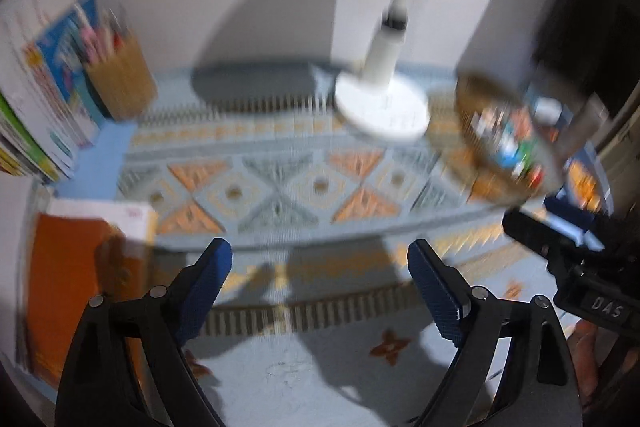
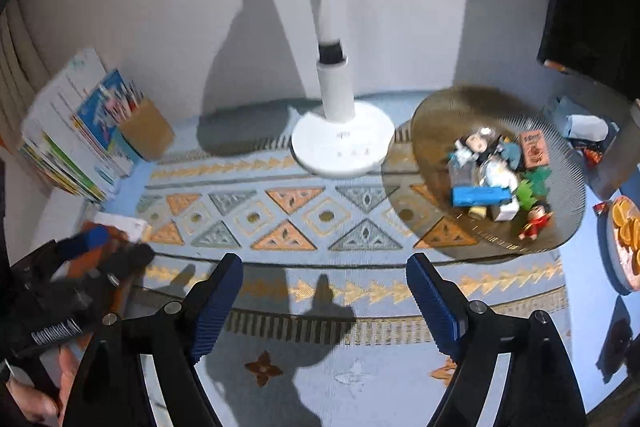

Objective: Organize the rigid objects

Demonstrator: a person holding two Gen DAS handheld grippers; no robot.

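Observation:
A round glass plate (image 2: 452, 115) at the right holds several small toys: a blue box (image 2: 480, 195), a red figure (image 2: 536, 221), a green piece (image 2: 532, 185), an orange box (image 2: 534, 149). The same plate (image 1: 476, 95) is blurred in the left wrist view. My left gripper (image 1: 320, 267) is open and empty above the patterned cloth. My right gripper (image 2: 324, 281) is open and empty above the cloth's front. The left gripper also shows at the left edge of the right wrist view (image 2: 92, 251), above an orange book (image 2: 84, 267).
A white lamp base (image 2: 342, 143) stands at the back middle. A brown pencil cup (image 2: 146, 135) and leaning books (image 2: 68, 147) stand at the back left. A plate of orange slices (image 2: 624, 239) sits at the far right. The wall is close behind.

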